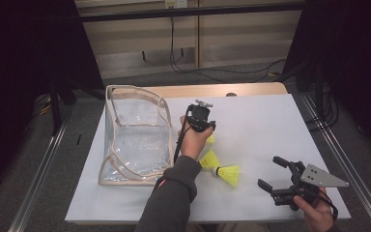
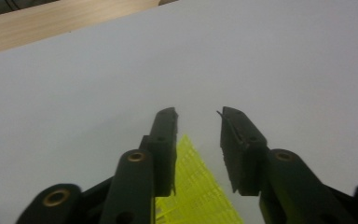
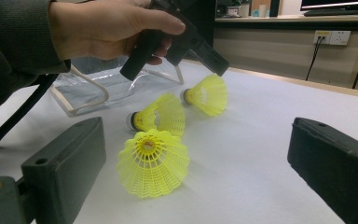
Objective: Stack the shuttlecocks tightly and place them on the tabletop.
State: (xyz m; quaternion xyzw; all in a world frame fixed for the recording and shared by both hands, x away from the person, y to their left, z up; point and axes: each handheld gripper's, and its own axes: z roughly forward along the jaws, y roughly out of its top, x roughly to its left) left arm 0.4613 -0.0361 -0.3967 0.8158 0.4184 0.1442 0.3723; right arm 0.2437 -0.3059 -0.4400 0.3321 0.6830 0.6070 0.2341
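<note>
Three yellow shuttlecocks lie on the white table top (image 1: 270, 121). My left gripper (image 1: 202, 123) is held over the farthest shuttlecock (image 1: 210, 139), jaws pointing down. In the left gripper view it (image 2: 198, 114) stands open, and that shuttlecock's yellow skirt (image 2: 196, 193) shows low between the jaws, untouched. The other two shuttlecocks (image 1: 209, 158) (image 1: 229, 175) lie nearer me. My right gripper (image 1: 269, 171) is open wide at the front right, empty, facing the nearest shuttlecock (image 3: 154, 161), with the middle one (image 3: 161, 115) and the far one (image 3: 207, 94) behind it.
A clear plastic bag with beige trim (image 1: 135, 135) stands open on the left of the table, just left of my left forearm. A strip of bare wood (image 1: 222, 90) runs along the far edge. Metal rails flank the table.
</note>
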